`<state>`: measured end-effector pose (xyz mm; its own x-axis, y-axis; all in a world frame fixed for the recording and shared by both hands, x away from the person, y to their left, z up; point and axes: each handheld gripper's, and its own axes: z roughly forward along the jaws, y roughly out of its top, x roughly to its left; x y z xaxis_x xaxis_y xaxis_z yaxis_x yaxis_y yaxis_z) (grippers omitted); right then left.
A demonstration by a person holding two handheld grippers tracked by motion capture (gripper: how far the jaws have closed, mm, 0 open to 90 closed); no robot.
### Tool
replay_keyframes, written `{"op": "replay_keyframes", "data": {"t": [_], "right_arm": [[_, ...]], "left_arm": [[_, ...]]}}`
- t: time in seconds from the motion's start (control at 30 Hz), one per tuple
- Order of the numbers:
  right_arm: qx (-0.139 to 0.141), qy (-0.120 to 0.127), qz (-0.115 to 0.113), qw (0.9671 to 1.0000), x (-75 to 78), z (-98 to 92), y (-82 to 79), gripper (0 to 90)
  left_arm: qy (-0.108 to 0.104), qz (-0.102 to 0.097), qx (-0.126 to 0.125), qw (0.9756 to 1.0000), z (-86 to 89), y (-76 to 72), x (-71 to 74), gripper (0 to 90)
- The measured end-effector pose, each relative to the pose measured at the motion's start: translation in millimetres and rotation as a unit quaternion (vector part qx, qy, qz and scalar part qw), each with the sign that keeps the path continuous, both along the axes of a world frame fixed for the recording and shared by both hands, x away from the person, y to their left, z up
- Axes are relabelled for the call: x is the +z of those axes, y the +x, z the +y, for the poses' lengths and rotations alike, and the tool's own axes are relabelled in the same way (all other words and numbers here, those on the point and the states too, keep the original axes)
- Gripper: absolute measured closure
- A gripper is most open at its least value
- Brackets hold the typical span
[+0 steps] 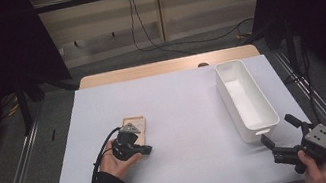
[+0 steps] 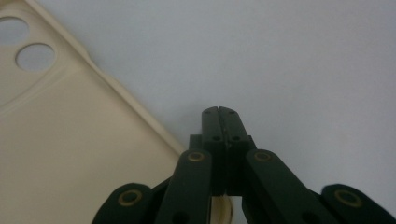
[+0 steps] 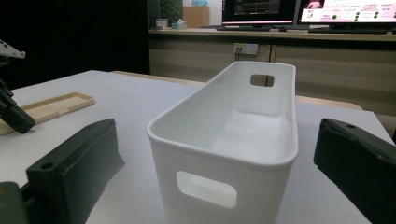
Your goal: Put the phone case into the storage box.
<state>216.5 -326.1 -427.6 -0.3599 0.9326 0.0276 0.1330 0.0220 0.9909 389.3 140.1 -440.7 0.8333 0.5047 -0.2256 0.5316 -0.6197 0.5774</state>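
Left gripper [image 1: 147, 149] sits low over the white table sheet [image 1: 181, 118], the person's left hand [image 1: 115, 163] wrapped around its body, and its black jaws are pressed tight together with nothing between them, clear as day in the left gripper view [image 2: 218, 112]. Just beside those tips lies the flat beige plastic phone case [image 2: 70, 154], round camera holes at its corner, inner side up; from the high view it rests on the left half of the sheet [image 1: 135, 127], partly under the gripper. Over on the right, the right gripper [image 1: 278, 136] is held near the table's front edge, jaws spread wide and empty. Its own view looks straight at the end of the long white plastic bin [image 3: 233, 140], with a handle slot in each end, standing upright and empty between the spread jaws but apart from them.
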Motion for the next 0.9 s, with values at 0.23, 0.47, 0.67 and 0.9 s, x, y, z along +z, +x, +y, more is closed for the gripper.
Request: {"op": "replay_keyframes", "data": {"t": [0.23,0.47,0.67,0.9], "right_arm": [[0.000,0.001,0.000,1.0000,0.0,-0.1,-0.1,0.0],[-0.001,0.001,0.000,1.0000,0.0,-0.1,-0.2,0.0],[-0.001,0.001,0.001,1.0000,-0.3,0.5,0.2,0.0],[-0.001,0.001,0.000,1.0000,-0.2,0.1,0.0,0.0]], "left_arm": [[0.000,-0.002,0.001,1.0000,5.0,-3.3,0.2,90.0],[-0.004,0.000,0.006,1.0000,13.9,-7.0,0.0,90.0],[-0.007,-0.002,0.010,0.9999,17.7,-9.4,-0.4,90.0],[-0.014,-0.003,0.013,0.9998,23.4,-12.0,-1.6,90.0]]}}
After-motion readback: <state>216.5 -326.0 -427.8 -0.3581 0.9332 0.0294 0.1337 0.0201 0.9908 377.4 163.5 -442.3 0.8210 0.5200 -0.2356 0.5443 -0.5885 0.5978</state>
